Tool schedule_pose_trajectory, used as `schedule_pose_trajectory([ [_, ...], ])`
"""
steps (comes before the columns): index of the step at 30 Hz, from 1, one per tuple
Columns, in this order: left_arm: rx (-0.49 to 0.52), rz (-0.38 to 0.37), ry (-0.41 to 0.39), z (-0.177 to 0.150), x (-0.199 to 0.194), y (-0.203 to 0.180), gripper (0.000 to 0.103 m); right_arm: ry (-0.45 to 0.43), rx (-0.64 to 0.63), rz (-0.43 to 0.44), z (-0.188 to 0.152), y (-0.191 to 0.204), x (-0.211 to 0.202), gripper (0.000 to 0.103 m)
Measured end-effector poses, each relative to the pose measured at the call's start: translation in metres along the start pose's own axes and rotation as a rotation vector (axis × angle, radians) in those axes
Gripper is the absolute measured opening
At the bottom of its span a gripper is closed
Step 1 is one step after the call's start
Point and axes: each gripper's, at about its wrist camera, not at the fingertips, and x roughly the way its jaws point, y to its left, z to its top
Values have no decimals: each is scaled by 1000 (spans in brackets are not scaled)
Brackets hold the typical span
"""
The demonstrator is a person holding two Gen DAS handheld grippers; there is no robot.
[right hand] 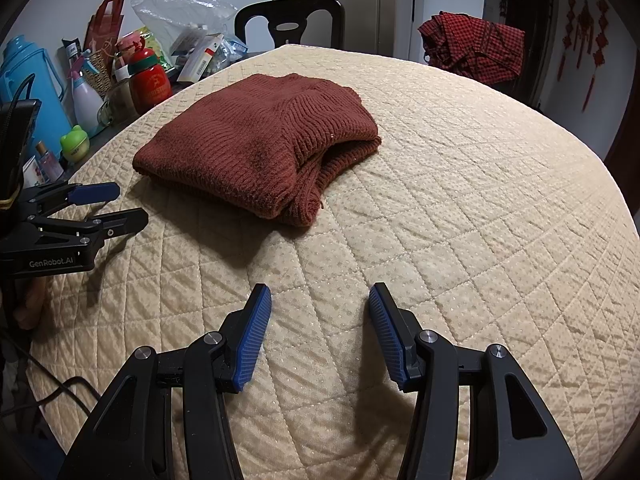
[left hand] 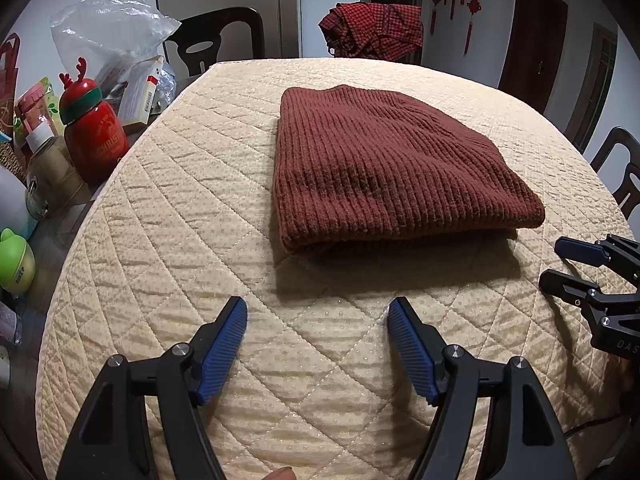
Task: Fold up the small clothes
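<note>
- Nearest the cameras, left gripper (left hand: 316,312) and right gripper (right hand: 318,300) both hang over bare quilted pad (left hand: 180,200), jaws spread wide, nothing between the blue pads — neither touches the garment.
- Step in hand, as I judge it: fold looks done or nearly so; both tools are clear of the cloth. Next move probably calls for either a last tidy of the loose right-hand edge or fetching another piece.
- Mid-pad: brown knit sweater (right hand: 260,140) lies folded into a thick flat bundle, ribbed, layers stacked. Left side neat; right side shows open layered edges and a corner drooping toward the near side — slightly uneven.
- Far edge: red checked garment (left hand: 374,30) heaped over a chair back, unfolded, likely the next candidate.
</note>
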Motion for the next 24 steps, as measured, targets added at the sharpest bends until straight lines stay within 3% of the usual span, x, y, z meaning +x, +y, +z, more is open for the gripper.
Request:
schedule_pose_trajectory([
  [24, -5, 3, 0, -1, 0, 1, 79, 1, -1, 0, 1, 0, 0, 52],
])
